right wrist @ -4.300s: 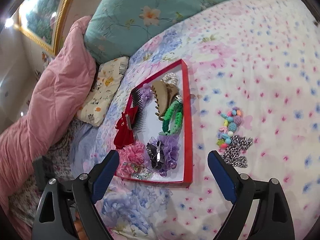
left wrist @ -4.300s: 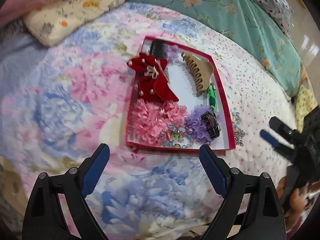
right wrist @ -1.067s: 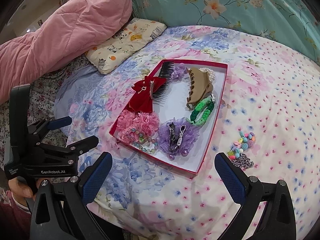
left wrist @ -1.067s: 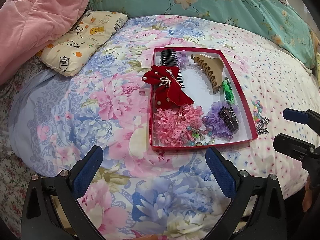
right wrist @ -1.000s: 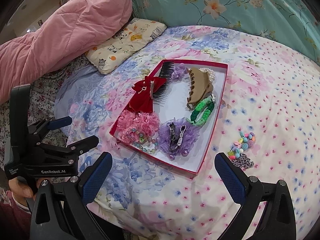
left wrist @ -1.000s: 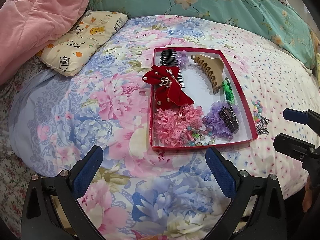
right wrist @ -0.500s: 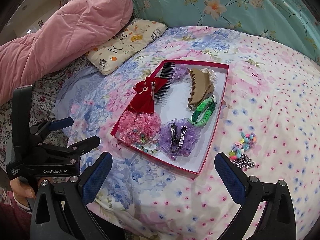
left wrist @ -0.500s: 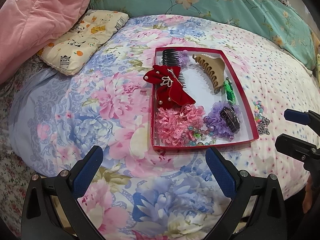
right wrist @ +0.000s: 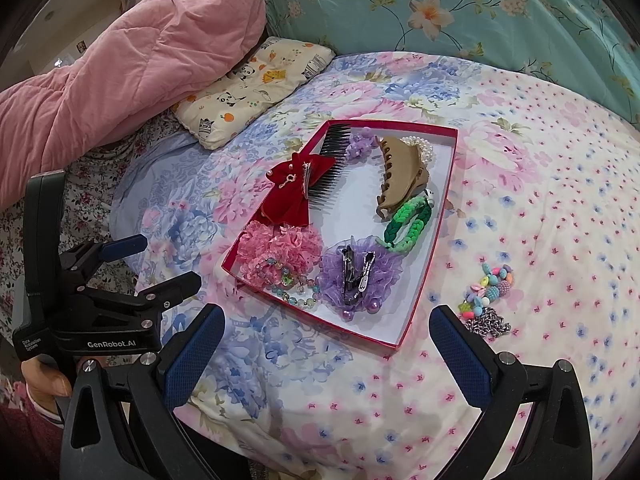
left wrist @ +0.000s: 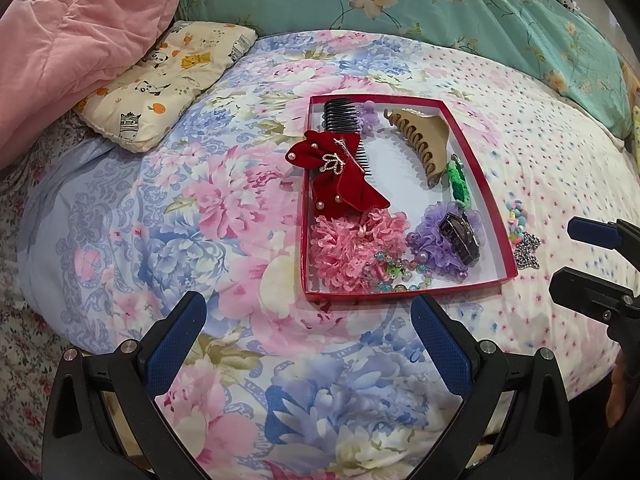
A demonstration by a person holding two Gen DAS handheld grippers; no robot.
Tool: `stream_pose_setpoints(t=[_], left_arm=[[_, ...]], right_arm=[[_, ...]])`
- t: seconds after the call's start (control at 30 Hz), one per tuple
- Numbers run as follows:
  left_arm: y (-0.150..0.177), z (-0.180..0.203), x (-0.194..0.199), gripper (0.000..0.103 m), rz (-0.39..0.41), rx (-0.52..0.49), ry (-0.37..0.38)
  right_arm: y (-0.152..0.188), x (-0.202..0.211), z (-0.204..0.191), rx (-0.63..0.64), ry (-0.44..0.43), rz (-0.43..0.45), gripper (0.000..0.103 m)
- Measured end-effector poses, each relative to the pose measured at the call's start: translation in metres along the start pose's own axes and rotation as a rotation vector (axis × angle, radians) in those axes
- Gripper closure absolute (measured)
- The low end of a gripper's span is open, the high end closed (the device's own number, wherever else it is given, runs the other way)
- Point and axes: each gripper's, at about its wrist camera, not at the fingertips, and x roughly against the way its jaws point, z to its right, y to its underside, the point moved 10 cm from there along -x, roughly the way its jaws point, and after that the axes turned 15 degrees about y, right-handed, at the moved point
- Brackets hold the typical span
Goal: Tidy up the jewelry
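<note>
A red-rimmed box lid (left wrist: 404, 291) (right wrist: 434, 236) lies on the floral bedspread. It holds a red velvet bow (left wrist: 340, 184), a black comb (right wrist: 330, 160), a tan claw clip (right wrist: 400, 172), a green braided band (right wrist: 408, 222), a pink scrunchie (left wrist: 352, 244), a purple scrunchie with a dark clip (right wrist: 358, 274) and a bead bracelet (right wrist: 290, 284). A colourful bead bracelet (right wrist: 490, 284) and a silver chain (right wrist: 488, 322) lie on the bed to the right of the box. My left gripper (left wrist: 310, 336) and my right gripper (right wrist: 326, 346) are both open and empty, short of the box.
A pink quilt (right wrist: 128, 56) and a small animal-print pillow (right wrist: 256, 88) lie at the back left. A teal floral pillow (left wrist: 440, 4) runs along the back. The bed edge drops off near the grippers.
Since 4.3 s ago both grippers have pulled back and turned, so the box shows farther off. Over the last second the views only drift slightly. No object has moved.
</note>
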Motion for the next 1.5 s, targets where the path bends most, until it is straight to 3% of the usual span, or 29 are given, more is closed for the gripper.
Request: stream_pose_setpoints(t=[1.5], left_arm=[[0.0007,0.0027,-0.0002,0.0,-0.001,0.004,-0.001]], right_arm=[[0.001,0.0006,0.0,-0.002,0.001,-0.002,0.0]])
